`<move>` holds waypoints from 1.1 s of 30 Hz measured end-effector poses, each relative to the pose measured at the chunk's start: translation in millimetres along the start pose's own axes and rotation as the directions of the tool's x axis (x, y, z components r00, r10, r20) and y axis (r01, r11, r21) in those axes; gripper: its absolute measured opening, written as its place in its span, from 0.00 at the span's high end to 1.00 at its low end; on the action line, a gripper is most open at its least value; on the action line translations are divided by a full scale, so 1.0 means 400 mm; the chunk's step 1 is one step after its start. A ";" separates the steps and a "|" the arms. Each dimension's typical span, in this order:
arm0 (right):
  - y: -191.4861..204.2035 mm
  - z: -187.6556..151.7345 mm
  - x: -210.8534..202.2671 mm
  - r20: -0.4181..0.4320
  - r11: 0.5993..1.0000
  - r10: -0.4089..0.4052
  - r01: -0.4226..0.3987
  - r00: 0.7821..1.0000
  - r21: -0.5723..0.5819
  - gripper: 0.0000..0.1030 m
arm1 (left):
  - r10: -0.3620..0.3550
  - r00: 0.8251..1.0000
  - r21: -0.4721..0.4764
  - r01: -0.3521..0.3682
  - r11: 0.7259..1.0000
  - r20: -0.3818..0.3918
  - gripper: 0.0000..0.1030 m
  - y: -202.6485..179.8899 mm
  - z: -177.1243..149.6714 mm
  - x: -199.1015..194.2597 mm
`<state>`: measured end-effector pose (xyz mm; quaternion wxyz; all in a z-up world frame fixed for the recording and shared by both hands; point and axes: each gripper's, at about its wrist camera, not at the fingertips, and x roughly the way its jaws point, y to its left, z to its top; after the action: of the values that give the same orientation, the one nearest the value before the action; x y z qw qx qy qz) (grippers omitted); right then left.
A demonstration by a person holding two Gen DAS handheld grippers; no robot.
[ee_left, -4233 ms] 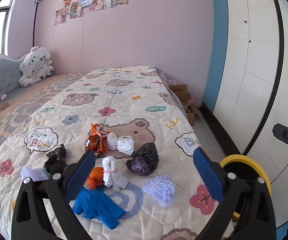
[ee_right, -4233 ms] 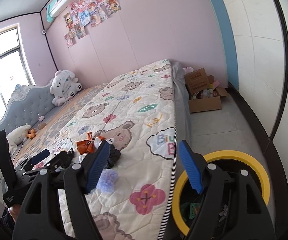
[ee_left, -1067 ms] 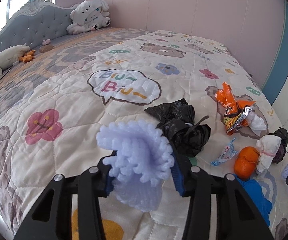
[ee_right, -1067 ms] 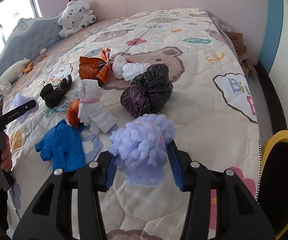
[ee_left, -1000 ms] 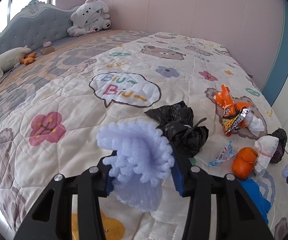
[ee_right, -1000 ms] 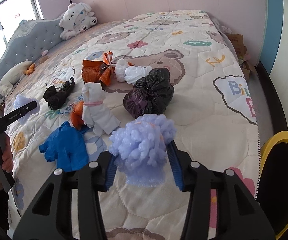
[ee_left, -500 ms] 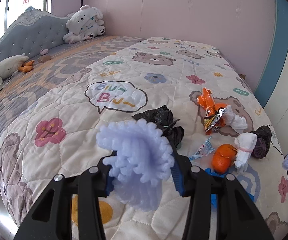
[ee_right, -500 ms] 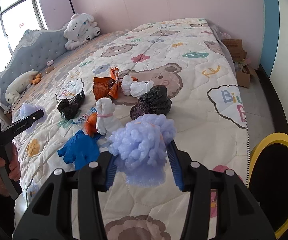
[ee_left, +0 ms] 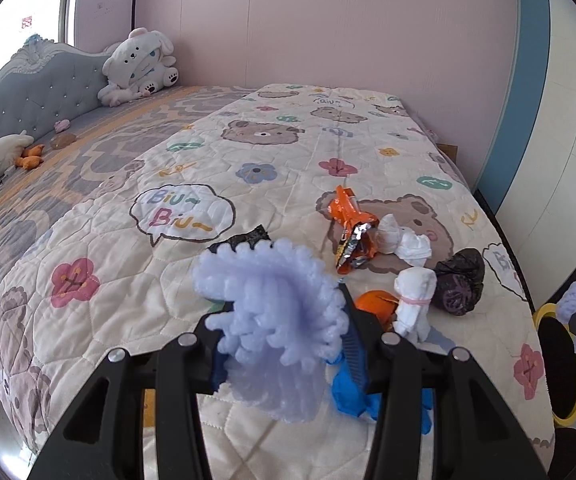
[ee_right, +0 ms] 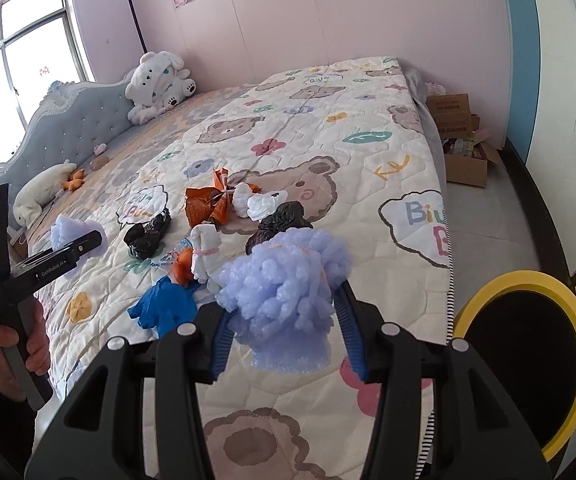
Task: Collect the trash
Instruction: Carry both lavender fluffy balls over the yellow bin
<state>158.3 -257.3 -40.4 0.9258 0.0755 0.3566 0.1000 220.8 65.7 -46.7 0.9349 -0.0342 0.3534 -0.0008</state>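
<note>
My left gripper is shut on a lilac foam net, held above the bed's near end. My right gripper is shut on a second lilac foam net, held above the bed's right edge. A yellow-rimmed trash bin stands on the floor to the right of the bed; it also shows in the left wrist view. On the quilt lie an orange snack wrapper, white tissue wads, a black bag, another black bag, an orange, a tied white wad and a blue glove.
The bed has a grey headboard and a white plush toy at the far end. Cardboard boxes sit on the floor by the wall. The left gripper and hand show at the right wrist view's left.
Both grippers closed on the foam nets since 4.2 s ago. Over the last second both have lifted and pulled back from the quilt, each still holding its net.
</note>
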 end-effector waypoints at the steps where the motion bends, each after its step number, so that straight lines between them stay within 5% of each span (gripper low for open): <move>1: -0.006 0.000 -0.010 0.006 1.000 -0.001 0.001 1.000 0.003 0.56 | -0.005 1.000 0.007 0.005 1.000 0.002 0.58 -0.011 0.001 -0.004; 33: -0.238 0.013 -0.220 0.106 0.987 -0.130 0.118 0.986 0.108 0.56 | -0.203 0.979 0.157 0.204 0.966 -0.023 0.57 -0.367 0.011 -0.040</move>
<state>110.7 -370.8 0.1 0.9439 0.1053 0.3125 0.0195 214.9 -80.0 -23.4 0.9284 0.0044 0.3500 -0.1249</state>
